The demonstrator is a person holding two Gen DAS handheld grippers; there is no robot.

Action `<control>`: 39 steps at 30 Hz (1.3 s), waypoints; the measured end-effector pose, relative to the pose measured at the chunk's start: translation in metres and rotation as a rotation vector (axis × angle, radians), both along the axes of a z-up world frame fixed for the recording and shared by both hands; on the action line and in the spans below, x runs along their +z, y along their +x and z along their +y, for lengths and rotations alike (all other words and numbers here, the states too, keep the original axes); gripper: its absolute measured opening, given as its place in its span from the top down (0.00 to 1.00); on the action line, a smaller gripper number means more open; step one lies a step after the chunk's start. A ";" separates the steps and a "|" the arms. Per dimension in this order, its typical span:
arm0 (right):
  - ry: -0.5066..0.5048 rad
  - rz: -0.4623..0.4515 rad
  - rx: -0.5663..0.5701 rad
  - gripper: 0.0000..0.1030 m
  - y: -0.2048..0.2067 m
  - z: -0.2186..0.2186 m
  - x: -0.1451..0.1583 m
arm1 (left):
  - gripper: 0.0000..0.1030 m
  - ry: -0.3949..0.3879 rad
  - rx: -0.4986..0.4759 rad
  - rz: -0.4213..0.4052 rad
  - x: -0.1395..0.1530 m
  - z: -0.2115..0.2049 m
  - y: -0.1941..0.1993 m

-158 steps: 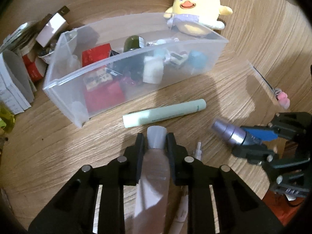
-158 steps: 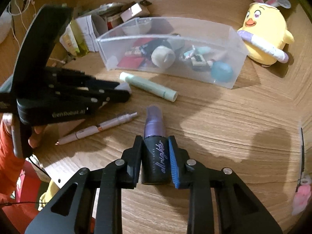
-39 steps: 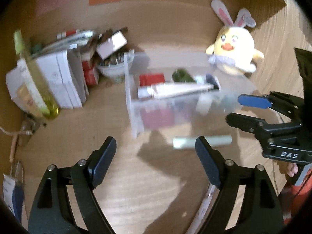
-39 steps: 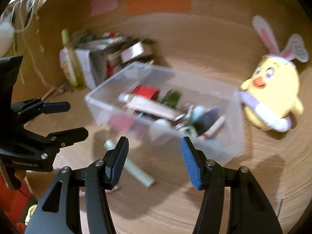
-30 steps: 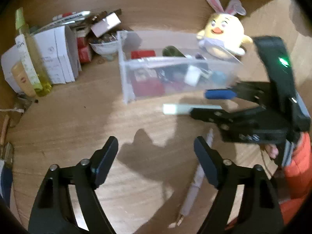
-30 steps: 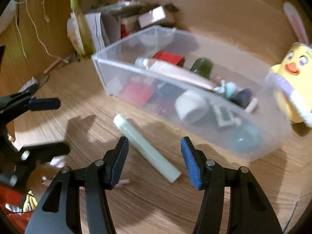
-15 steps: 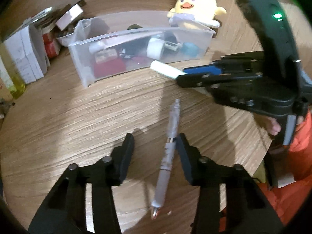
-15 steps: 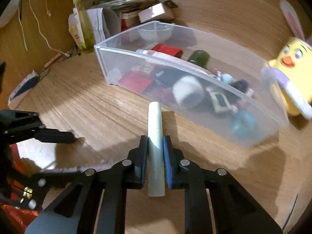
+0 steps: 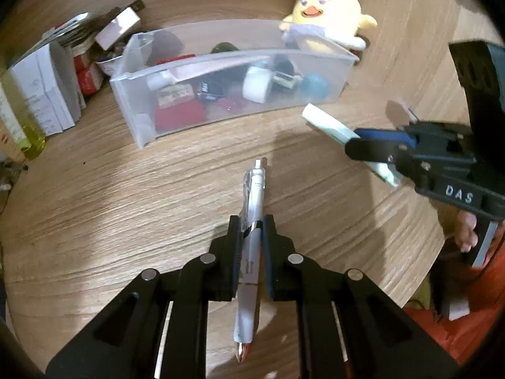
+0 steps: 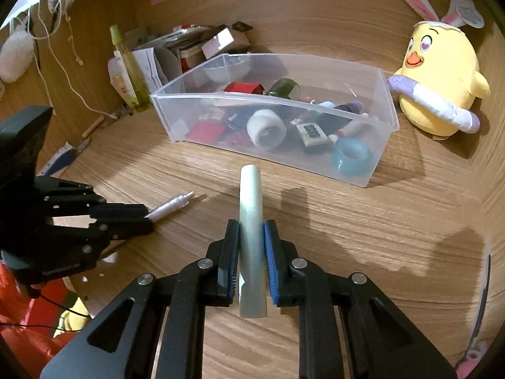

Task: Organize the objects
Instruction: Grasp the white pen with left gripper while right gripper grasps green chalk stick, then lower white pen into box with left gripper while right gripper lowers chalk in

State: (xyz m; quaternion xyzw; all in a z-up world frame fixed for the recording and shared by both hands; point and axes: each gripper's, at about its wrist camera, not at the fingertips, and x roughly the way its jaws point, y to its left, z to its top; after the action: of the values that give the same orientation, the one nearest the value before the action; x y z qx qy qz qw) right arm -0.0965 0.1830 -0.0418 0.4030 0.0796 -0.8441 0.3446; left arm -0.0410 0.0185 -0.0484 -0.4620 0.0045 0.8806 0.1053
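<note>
The left gripper (image 9: 252, 230) is clamped on a white pen (image 9: 251, 243), its pads pressing the barrel near the middle. The pen's long axis runs along the fingers: the clicker end points ahead toward the clear plastic bin (image 9: 139, 132), and the coppery tip points back under the gripper. It sits low over the wooden tabletop (image 9: 110, 195); whether it touches the wood cannot be told.

The right gripper (image 10: 251, 237) is clamped on a pale green tube (image 10: 251, 221), which also lies along the fingers, its round end aimed at the bin's near wall and raised above the table. In the left wrist view the tube slants toward the bin's right end.

The bin holds a white tape roll (image 10: 266, 128), a blue tape roll (image 10: 350, 158), red boxes and other small items. A yellow chick plush (image 10: 438, 85) sits just beside the bin's right end.
</note>
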 end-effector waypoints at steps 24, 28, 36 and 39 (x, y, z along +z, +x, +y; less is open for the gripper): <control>-0.170 0.124 -0.019 0.86 -0.008 -0.001 0.064 | 0.88 0.133 0.075 0.220 0.086 -0.021 -0.022; -0.166 0.167 -0.034 0.86 -0.019 -0.003 0.076 | 0.88 0.119 0.086 0.235 0.094 -0.023 -0.036; -0.177 0.203 -0.058 0.86 -0.043 -0.005 0.092 | 0.88 0.132 0.088 0.245 0.103 -0.025 -0.066; -0.181 0.191 -0.066 0.86 -0.056 -0.006 0.092 | 0.88 0.142 0.086 0.248 0.106 -0.026 -0.080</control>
State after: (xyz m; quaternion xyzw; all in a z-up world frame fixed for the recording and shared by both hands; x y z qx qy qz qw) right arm -0.1521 0.1767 0.0506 0.2905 0.0219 -0.8933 0.3423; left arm -0.1210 -0.0073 0.0577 -0.3407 -0.0648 0.9328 0.0983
